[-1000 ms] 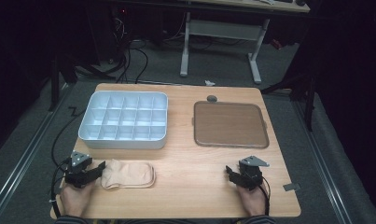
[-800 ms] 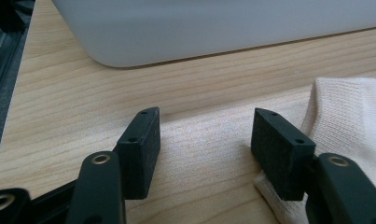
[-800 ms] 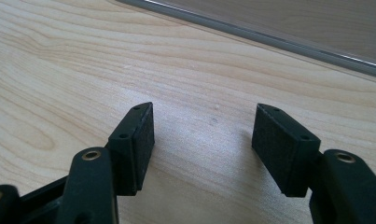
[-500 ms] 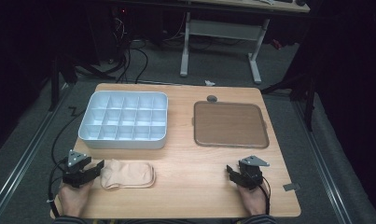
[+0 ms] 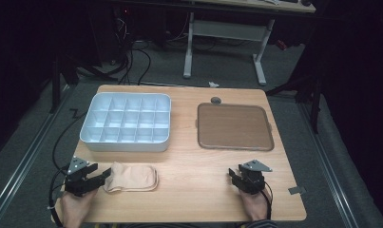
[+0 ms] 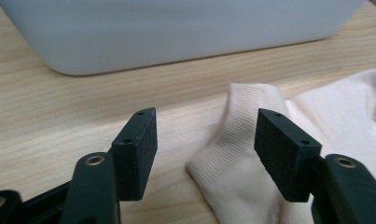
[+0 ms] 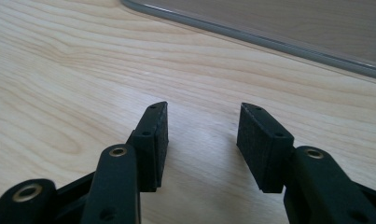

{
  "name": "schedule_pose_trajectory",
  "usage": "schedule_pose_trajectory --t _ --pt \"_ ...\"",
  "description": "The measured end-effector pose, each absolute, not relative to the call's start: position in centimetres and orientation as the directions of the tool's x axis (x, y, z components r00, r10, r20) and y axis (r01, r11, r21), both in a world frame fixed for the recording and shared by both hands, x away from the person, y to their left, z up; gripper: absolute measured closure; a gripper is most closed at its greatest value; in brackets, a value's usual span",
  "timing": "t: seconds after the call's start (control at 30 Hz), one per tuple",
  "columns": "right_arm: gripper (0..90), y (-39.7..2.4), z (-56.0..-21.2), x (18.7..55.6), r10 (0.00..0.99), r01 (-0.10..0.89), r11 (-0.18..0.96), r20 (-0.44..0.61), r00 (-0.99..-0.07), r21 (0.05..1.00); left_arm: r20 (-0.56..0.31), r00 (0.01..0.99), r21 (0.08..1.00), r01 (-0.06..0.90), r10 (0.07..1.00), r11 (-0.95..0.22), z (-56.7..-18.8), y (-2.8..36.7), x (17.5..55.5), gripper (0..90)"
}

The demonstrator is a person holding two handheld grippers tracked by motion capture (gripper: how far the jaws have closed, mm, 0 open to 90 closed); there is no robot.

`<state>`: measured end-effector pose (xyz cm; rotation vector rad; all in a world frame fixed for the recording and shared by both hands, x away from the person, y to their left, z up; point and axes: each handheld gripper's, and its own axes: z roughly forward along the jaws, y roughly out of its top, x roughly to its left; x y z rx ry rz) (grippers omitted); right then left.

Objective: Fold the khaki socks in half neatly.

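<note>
Both claws hold nothing: the left claw (image 6: 202,140) has just widened around the sock's (image 5: 132,176) cuff, the right claw (image 7: 202,140) narrowed over bare tabletop (image 5: 189,161), so a grasp seems imminent.

Flat beige sock (image 5: 131,177) near table's front-left edge.

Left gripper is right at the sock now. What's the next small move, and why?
Probably ease the left gripper forward a little and close on the sock. Its jaws, which have just been opening, stand apart around the sock's ribbed cuff end without pressing it, so nothing is held yet. The divided tray sits just behind, and the right gripper is open over bare table.
</note>
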<state>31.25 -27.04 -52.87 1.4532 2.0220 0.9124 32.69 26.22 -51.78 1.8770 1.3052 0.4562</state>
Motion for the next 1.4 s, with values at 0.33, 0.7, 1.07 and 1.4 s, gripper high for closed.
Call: schedule_pose_trajectory --t 0.33,0.7,1.07,1.4 --pt "55.6 -24.7 -51.7 30.7 0.918 0.596 0.246 0.012 -0.396 0.765 -0.147 0.429 0.745 0.64 0.891 -0.185 -52.0 25.2 32.4 36.2" --pt "55.2 -20.1 -51.7 29.9 0.855 0.561 0.324 0.018 -0.519 0.762 -0.157 0.453 0.723 0.658 0.878 -0.211 -52.3 24.4 32.5 34.1" --pt "55.3 -16.7 -51.9 29.8 0.805 0.545 0.354 0.049 -0.591 0.76 -0.148 0.457 0.725 0.654 0.877 -0.218 -52.5 23.9 32.4 34.4" --pt "55.3 -13.2 -51.9 29.5 0.747 0.51 0.407 0.045 -0.663 0.757 -0.127 0.465 0.725 0.647 0.876 -0.238 -52.7 23.1 32.3 35.2"
